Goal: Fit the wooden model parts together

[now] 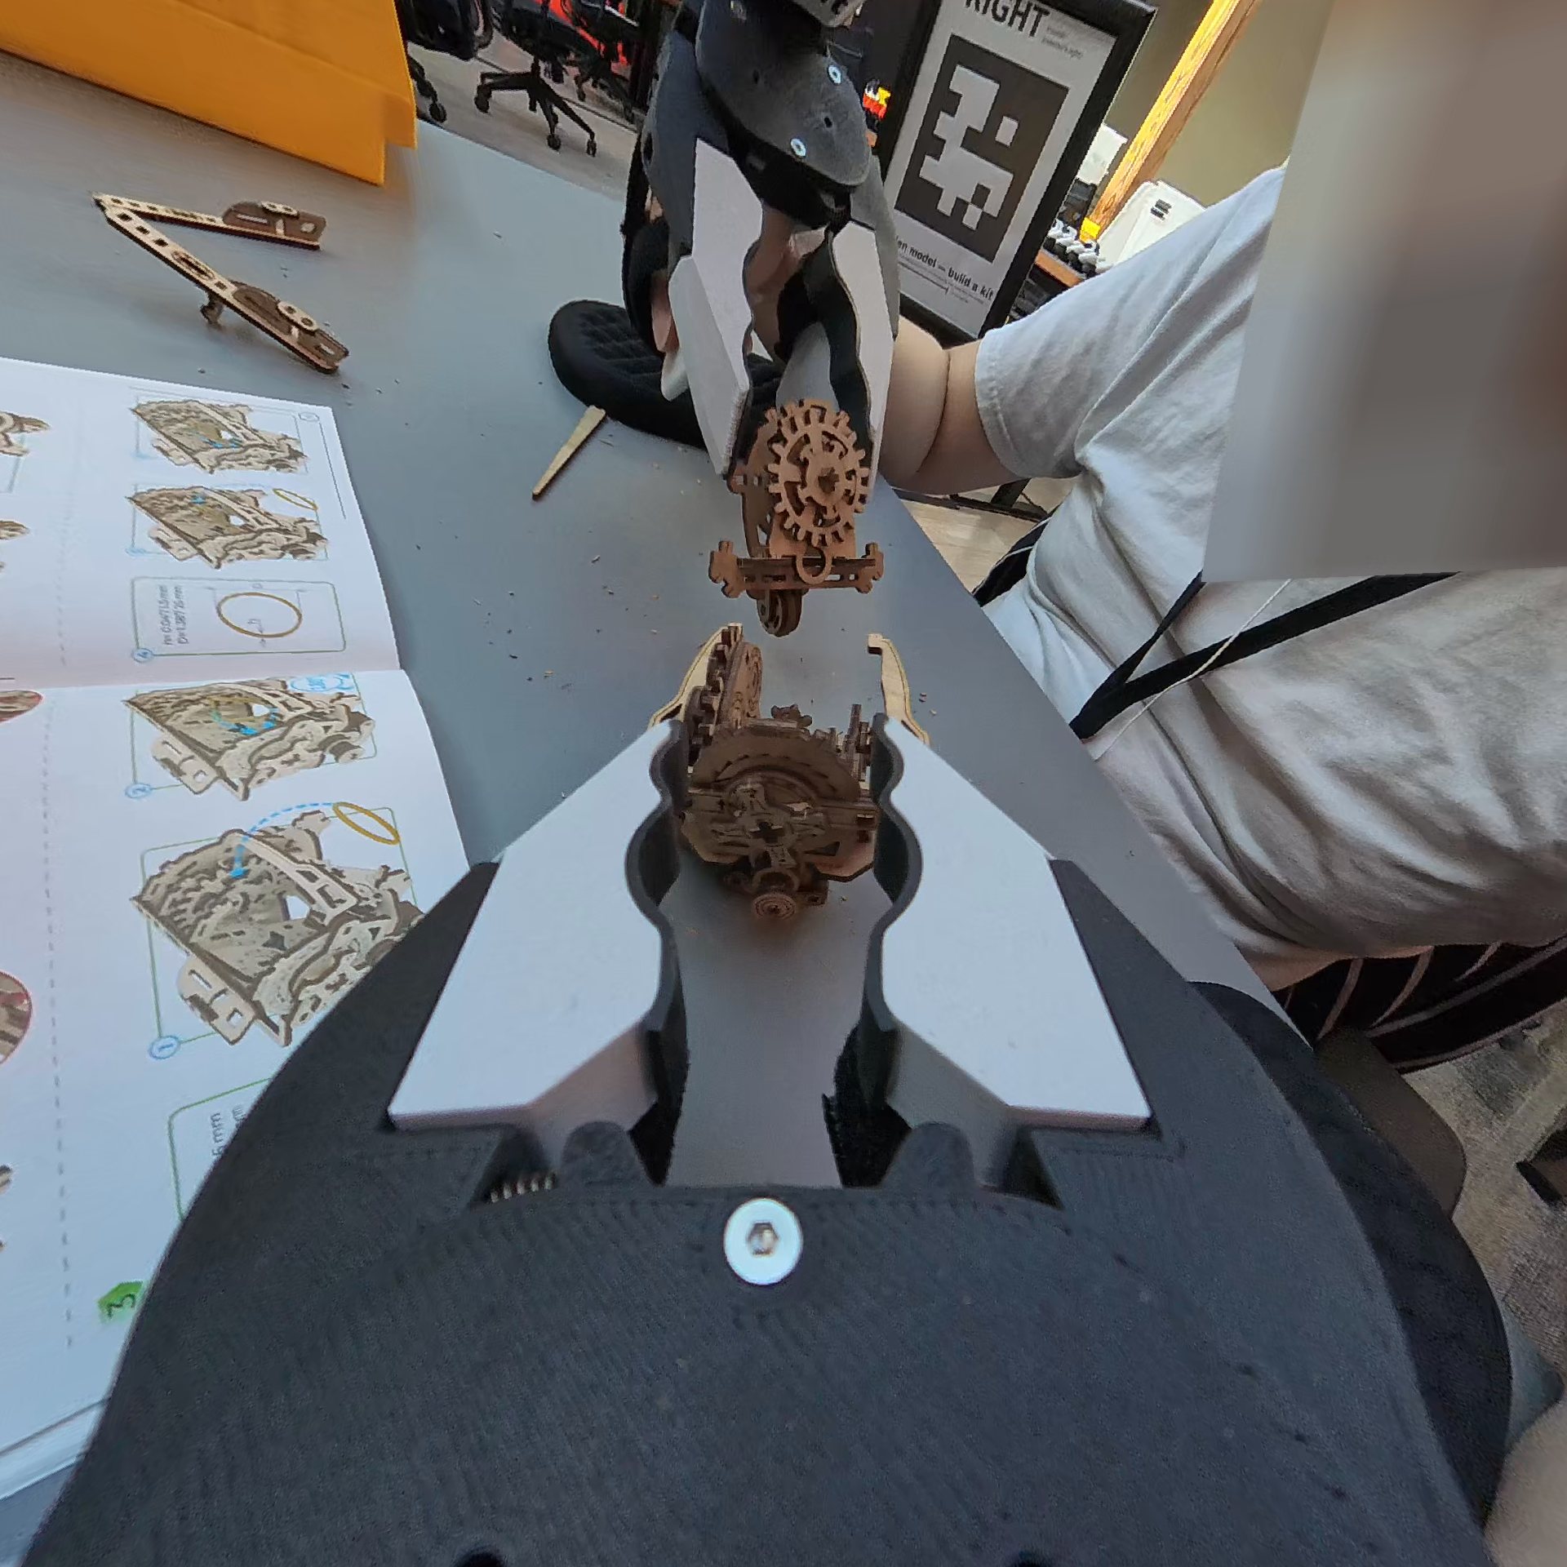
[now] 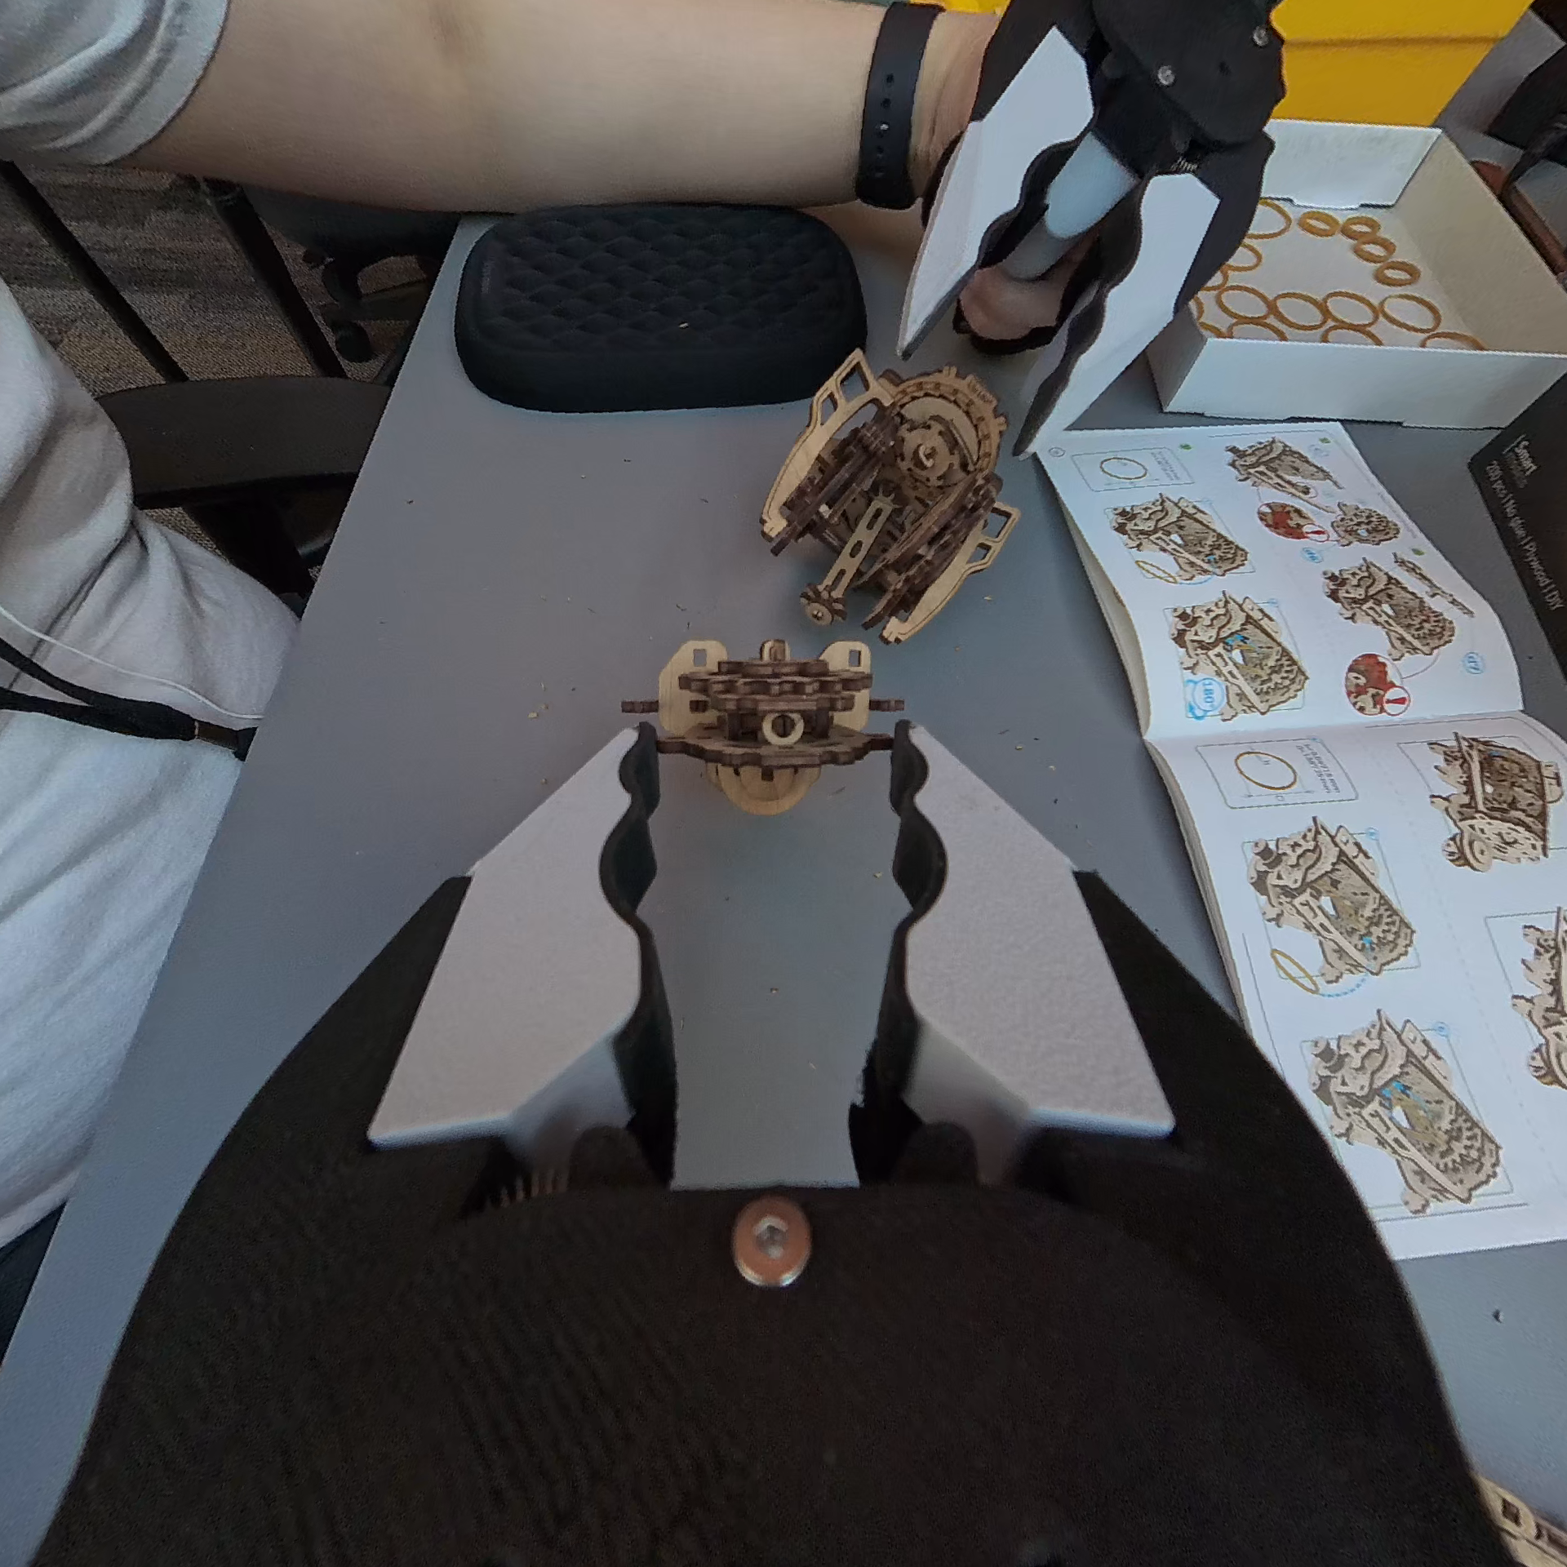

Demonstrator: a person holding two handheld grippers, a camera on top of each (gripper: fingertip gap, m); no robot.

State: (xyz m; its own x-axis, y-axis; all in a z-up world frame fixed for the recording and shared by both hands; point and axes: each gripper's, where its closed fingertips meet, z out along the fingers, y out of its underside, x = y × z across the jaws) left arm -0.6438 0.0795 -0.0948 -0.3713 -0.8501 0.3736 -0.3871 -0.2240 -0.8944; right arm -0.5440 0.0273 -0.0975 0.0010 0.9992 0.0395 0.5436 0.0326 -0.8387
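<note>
A person in a pale shirt is sitting at a grey desk (image 2: 526, 543), working a hand-held gripper in each hand. The right hand-held gripper (image 2: 767, 746) is pinching a small wooden gear assembly (image 2: 767, 721) by its two side edges, its fingers closed only as far as the piece allows, and is holding it in the air above the desk. Just beyond it, nearer the middle of the desk, the larger wooden model body (image 2: 890, 500) is lying tilted on its side. The left hand-held gripper (image 1: 776, 746) is standing open with its fingertips on either side of that body; whether they are touching it cannot be told. An open instruction booklet (image 2: 1323, 763) is lying beside the model, with a white tray of rubber bands (image 2: 1323, 373) farther off, a black wrist pad (image 2: 657, 309) at the desk edge, and a hinged wooden strip (image 1: 229, 271) lying well apart.
</note>
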